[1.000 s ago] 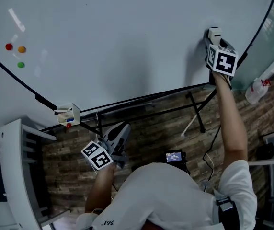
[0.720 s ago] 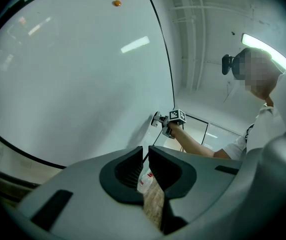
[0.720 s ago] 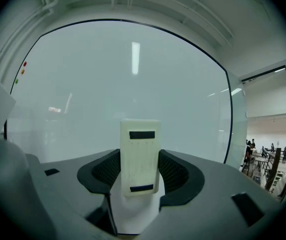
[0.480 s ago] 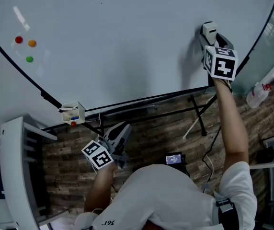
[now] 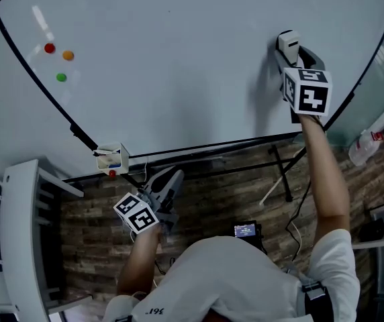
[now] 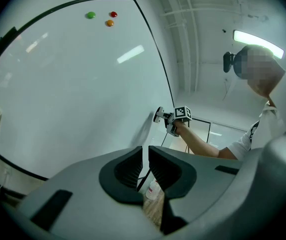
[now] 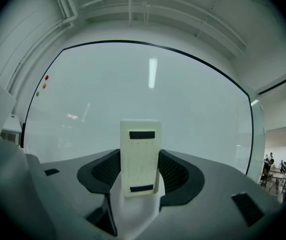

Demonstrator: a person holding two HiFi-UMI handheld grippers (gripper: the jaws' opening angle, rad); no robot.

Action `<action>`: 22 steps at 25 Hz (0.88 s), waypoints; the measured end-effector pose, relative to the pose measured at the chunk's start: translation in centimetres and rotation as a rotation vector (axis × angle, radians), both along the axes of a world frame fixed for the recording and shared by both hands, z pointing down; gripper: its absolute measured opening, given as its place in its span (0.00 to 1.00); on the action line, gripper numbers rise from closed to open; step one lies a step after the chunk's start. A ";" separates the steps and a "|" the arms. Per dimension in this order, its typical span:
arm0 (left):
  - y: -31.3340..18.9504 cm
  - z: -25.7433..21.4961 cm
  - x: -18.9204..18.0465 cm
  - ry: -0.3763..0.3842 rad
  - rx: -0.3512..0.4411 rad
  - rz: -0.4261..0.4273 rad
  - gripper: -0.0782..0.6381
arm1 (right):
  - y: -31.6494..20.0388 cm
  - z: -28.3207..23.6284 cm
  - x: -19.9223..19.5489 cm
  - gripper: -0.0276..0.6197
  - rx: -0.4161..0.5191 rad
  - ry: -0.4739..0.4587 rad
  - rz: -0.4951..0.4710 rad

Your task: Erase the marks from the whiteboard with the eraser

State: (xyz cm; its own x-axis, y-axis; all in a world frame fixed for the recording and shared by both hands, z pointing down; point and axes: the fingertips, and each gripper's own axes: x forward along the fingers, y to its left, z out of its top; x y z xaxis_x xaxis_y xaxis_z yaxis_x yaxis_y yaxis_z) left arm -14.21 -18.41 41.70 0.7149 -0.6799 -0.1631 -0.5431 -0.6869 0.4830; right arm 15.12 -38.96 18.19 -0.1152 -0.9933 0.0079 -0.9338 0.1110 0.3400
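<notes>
Against the whiteboard (image 5: 178, 59), the right gripper (image 7: 140, 173) clamps the eraser (image 7: 140, 154) between its jaws; the left gripper (image 6: 145, 165) is closed, empty.

One whiteboard (image 5: 178, 45), one eraser (image 5: 287, 43), three magnets (image 5: 67, 56), one bottle (image 5: 361, 146), two tools: left tool (image 5: 168, 178), right tool (image 5: 291, 56).

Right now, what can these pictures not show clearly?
Eraser, wiping face: right gripper view, turned away toward the whiteboard.
Faint marks: every view, glare on the whiteboard could hide them.
Box contents at the whiteboard's lower corner: head view, too small.
</notes>
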 end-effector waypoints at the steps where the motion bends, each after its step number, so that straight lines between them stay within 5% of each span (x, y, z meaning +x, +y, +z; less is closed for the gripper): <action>1: -0.1 -0.4 -0.1 -0.001 0.011 -0.004 0.16 | 0.1 -0.5 -0.7 0.44 0.007 0.011 -0.013; 15: -1.5 -4.3 -1.6 0.002 0.106 -0.026 0.16 | 1.0 -6.0 -12.2 0.44 0.050 0.232 -0.194; 22: -1.2 -4.9 -1.9 0.000 0.125 -0.031 0.16 | 1.5 -11.0 -18.7 0.44 0.118 0.440 -0.262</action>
State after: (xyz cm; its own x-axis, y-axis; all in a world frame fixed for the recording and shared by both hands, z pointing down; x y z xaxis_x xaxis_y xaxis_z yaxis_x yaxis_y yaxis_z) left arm -16.12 -19.59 36.77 0.6938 -0.6761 -0.2483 -0.5650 -0.7247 0.3945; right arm -3.62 -37.49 7.24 -0.3709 -0.9287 0.0013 -0.6459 0.2589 0.7182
